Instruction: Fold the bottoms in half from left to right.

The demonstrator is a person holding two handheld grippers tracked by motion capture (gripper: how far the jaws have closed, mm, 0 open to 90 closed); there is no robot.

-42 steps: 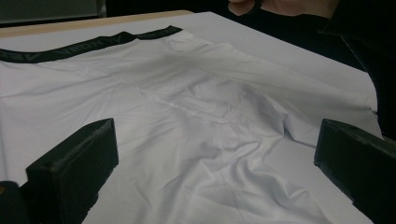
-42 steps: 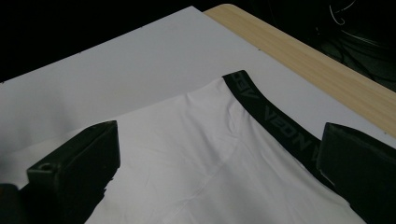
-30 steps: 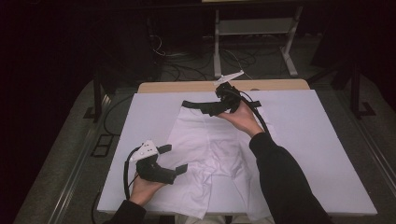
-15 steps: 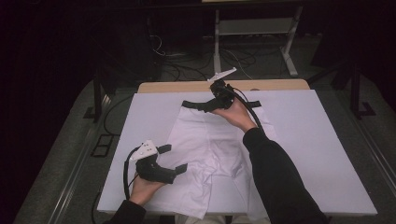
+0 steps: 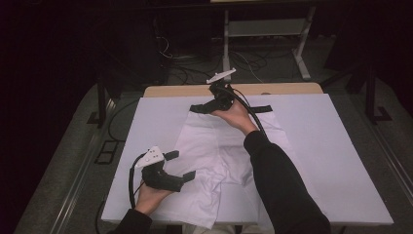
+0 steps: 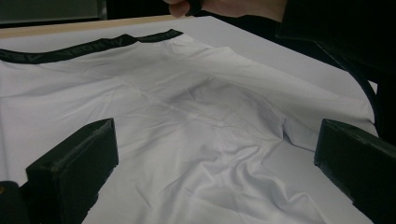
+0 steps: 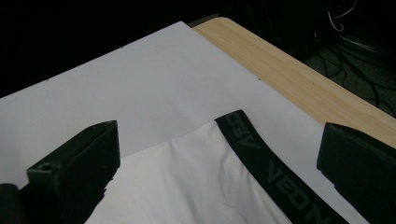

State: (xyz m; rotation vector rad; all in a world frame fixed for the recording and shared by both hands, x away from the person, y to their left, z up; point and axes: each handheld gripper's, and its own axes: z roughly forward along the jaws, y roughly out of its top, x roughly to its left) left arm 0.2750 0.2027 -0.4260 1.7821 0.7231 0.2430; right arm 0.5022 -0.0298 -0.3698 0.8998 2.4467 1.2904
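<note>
White shorts (image 5: 219, 156) with a black waistband (image 5: 260, 108) lie flat on the white sheet, waistband toward the far edge. My right gripper (image 5: 210, 100) hovers open over the waistband's left part. In the right gripper view its jaws (image 7: 219, 158) straddle the waistband's end (image 7: 261, 158) without touching it. My left gripper (image 5: 182, 165) is open at the near left, above the shorts' left leg. In the left gripper view its jaws (image 6: 215, 158) frame the wrinkled crotch (image 6: 187, 116), with nothing between them.
The white sheet (image 5: 336, 146) covers a wooden table whose bare far edge (image 5: 282, 88) shows. Cables and a metal stand (image 5: 263, 34) sit on the dark floor beyond. The person's right sleeve (image 5: 277, 180) lies across the shorts.
The right gripper has moved a little farther away and to the left along the waistband. The left gripper has stayed put.
</note>
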